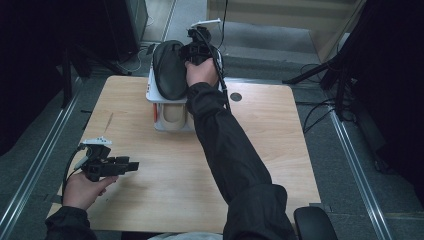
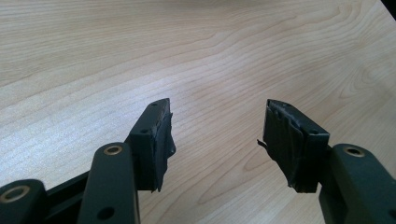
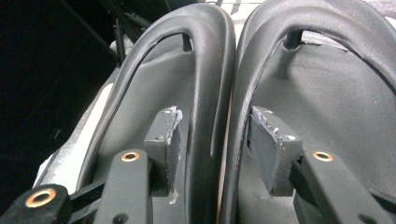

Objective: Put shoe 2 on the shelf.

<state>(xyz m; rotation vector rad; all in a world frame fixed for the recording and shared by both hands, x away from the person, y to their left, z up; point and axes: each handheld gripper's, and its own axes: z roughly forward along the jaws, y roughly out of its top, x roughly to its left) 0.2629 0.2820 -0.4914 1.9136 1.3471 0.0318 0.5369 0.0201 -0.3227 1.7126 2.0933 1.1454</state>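
Observation:
A pair of black sandals (image 1: 169, 70) stands on edge at the top of a white box (image 1: 156, 94) at the table's far edge. My right gripper (image 1: 187, 52) is at their right side. In the right gripper view its jaws (image 3: 215, 126) straddle the two inner straps, the left sandal's strap (image 3: 205, 56) and the right sandal's strap (image 3: 261, 51), and both pads press on them. My left gripper (image 1: 132, 165) hovers low over the front left of the wooden table (image 1: 165, 185). It is open (image 2: 217, 126) with only bare wood between the jaws.
The box's near side (image 1: 172, 117) faces me and shows a tan interior. A round cable hole (image 1: 236, 96) sits in the tabletop right of the box. Dark stands and cables line the floor on both sides. A black seat corner (image 1: 312, 222) lies at the front right.

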